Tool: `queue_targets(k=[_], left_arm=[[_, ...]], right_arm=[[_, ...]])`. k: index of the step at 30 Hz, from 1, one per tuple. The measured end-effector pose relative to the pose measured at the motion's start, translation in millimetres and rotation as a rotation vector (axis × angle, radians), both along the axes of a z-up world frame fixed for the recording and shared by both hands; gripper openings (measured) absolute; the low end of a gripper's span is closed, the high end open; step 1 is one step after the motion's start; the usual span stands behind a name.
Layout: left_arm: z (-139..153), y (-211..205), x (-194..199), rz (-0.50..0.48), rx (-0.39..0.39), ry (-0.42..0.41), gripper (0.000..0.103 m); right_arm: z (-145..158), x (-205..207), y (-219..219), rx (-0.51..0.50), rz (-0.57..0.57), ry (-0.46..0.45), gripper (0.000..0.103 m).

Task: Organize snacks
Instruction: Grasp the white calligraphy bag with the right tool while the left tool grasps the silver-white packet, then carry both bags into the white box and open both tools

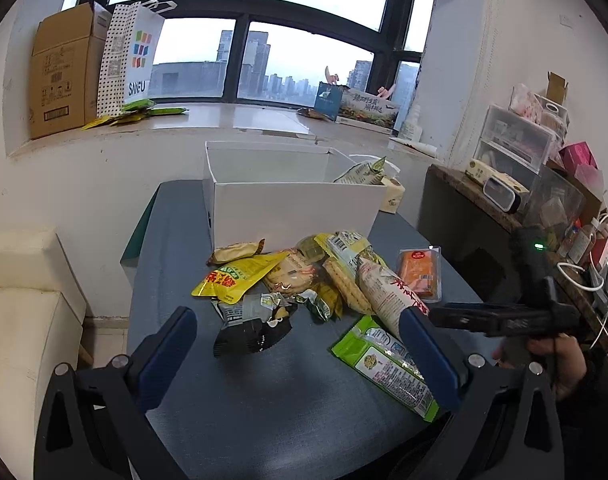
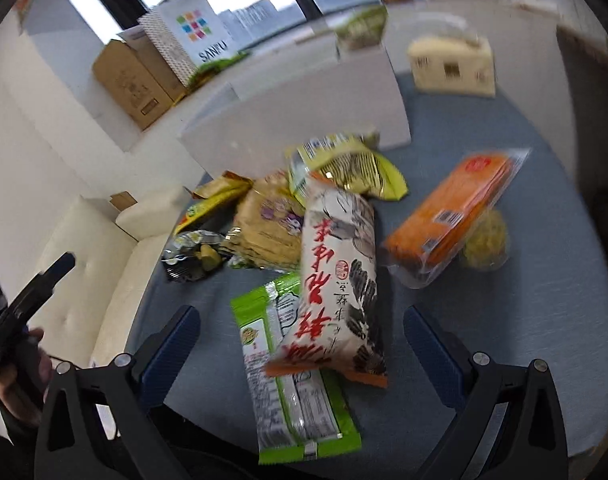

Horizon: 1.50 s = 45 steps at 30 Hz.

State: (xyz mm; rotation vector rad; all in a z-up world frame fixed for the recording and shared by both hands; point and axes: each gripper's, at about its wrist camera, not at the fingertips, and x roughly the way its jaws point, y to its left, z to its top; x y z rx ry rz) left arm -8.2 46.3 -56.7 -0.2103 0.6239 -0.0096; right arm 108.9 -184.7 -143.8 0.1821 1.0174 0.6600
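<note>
Only one green packet (image 1: 364, 172) is seen inside the white box (image 1: 292, 208) at the upper centre, while the snack pile (image 1: 304, 276) is left on the table (image 1: 264, 380), and both the left gripper (image 1: 300, 356) and the right gripper (image 2: 304, 356) are held spread and empty.

My fingers (image 1: 426, 354) wear dark blue pads on black frames. Under them the table (image 1: 264, 392) is slate blue. The box (image 1: 288, 208) is plain white. One long packet (image 2: 338, 280) is white with red characters and black brush strokes; beneath it lies a lime-green packet (image 2: 304, 412). The flat packet (image 2: 452, 216) is orange, and the pouch (image 1: 234, 278) yellow. The blurred box (image 2: 452, 64) behind looks cream.
</note>
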Motion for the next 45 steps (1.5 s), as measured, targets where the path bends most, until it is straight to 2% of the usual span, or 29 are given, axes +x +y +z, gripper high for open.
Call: queue_targets(k=[6,7,9,13,16,20,23,27,31,33,36,37,38,39,42,45], left_arm=[[-10,4,4,0.0,-0.011,0.029,0.103],[-12,4,5,0.003,-0.016,0.033,0.103],[-16,6,6,0.006,-0.023,0.039,0.103],[-25,9,9,0.017,-0.032,0.063,0.103],[-33,12,14,0.022,-0.049,0.087,0.103],[-47,17,31,0.035,-0.058,0.14,0.103],[-59,22,50,0.038,-0.063,0.19,0.103],[-75,27,80,0.049,-0.072,0.266,0.103],[-88,41,103,0.075,-0.19,0.316,0.103],[-95,46,112,0.113,-0.215,0.354,0.103],[-104,49,124,0.115,-0.239,0.393,0.102],[-107,49,127,0.112,-0.24,0.404,0.098],[-108,48,129,0.097,-0.235,0.4,0.075],[-109,46,130,0.081,-0.213,0.395,0.06],[-109,40,126,0.042,-0.162,0.35,0.054],[-105,29,108,0.03,-0.111,0.313,0.053]], right_arm=[[-25,27,4,0.013,-0.009,0.089,0.103],[-28,30,4,0.01,-0.015,0.1,0.1],[-32,30,4,0.036,0.021,0.102,0.04],[-30,15,2,0.002,0.044,0.055,0.04],[-13,1,-13,0.01,0.017,-0.015,0.04],[14,-13,-48,0.109,-0.051,-0.095,0.04],[31,-23,-62,0.135,-0.06,-0.138,0.04],[41,-30,-67,0.144,-0.049,-0.158,0.04],[38,-29,-55,0.137,-0.04,-0.147,0.041],[31,-25,-50,0.133,-0.035,-0.139,0.041],[29,-27,-47,0.128,-0.026,-0.134,0.041],[29,-27,-46,0.125,-0.022,-0.133,0.041],[29,-27,-46,0.123,-0.021,-0.133,0.041],[29,-27,-45,0.12,-0.021,-0.133,0.041],[28,-28,-44,0.114,-0.012,-0.132,0.041],[29,-29,-43,0.112,-0.002,-0.137,0.041]])
